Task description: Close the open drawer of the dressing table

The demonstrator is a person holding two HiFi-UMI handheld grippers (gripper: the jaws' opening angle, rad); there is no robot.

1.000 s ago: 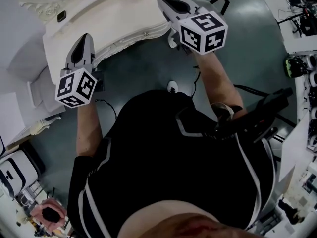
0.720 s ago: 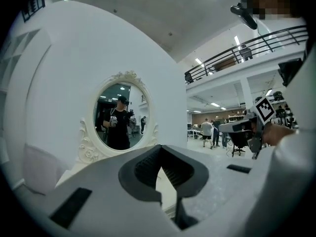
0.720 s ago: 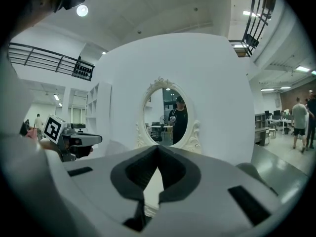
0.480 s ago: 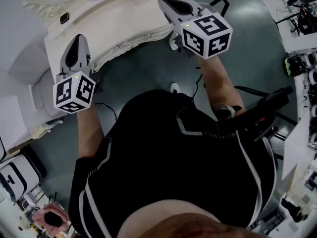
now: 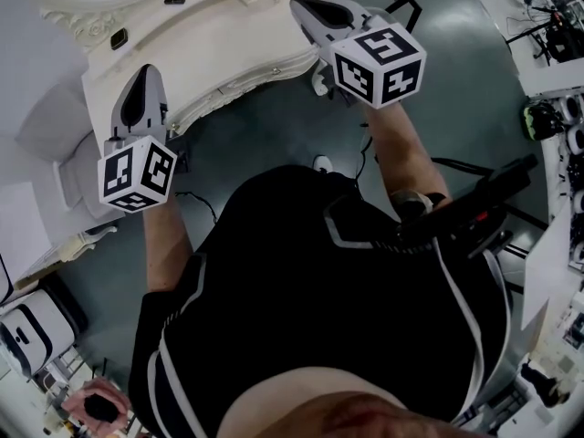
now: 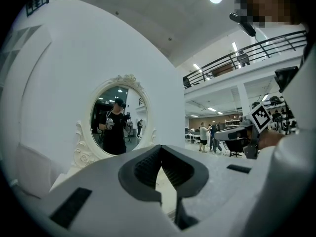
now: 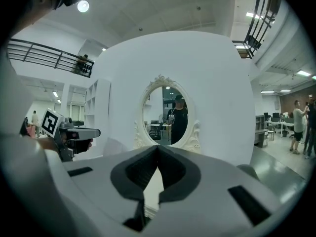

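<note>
Closest in, the person's black-clad torso fills the lower head view, with both forearms reaching forward. Little has changed in the last second: the left tongs sit slightly further left, while the right tongs have hardly moved. Both pairs are clenched, tips meeting with nothing between them (each gripper view shows only pale counter through the slit below the tips). The left pair hangs over the left end of the carved front edge, the right pair over the right corner. The drawer lies along that edge between them, and looks flush with it. Open dark floor separates the torso from the counter, and more floor spreads to the right. The oval mirror stands beyond.
</note>
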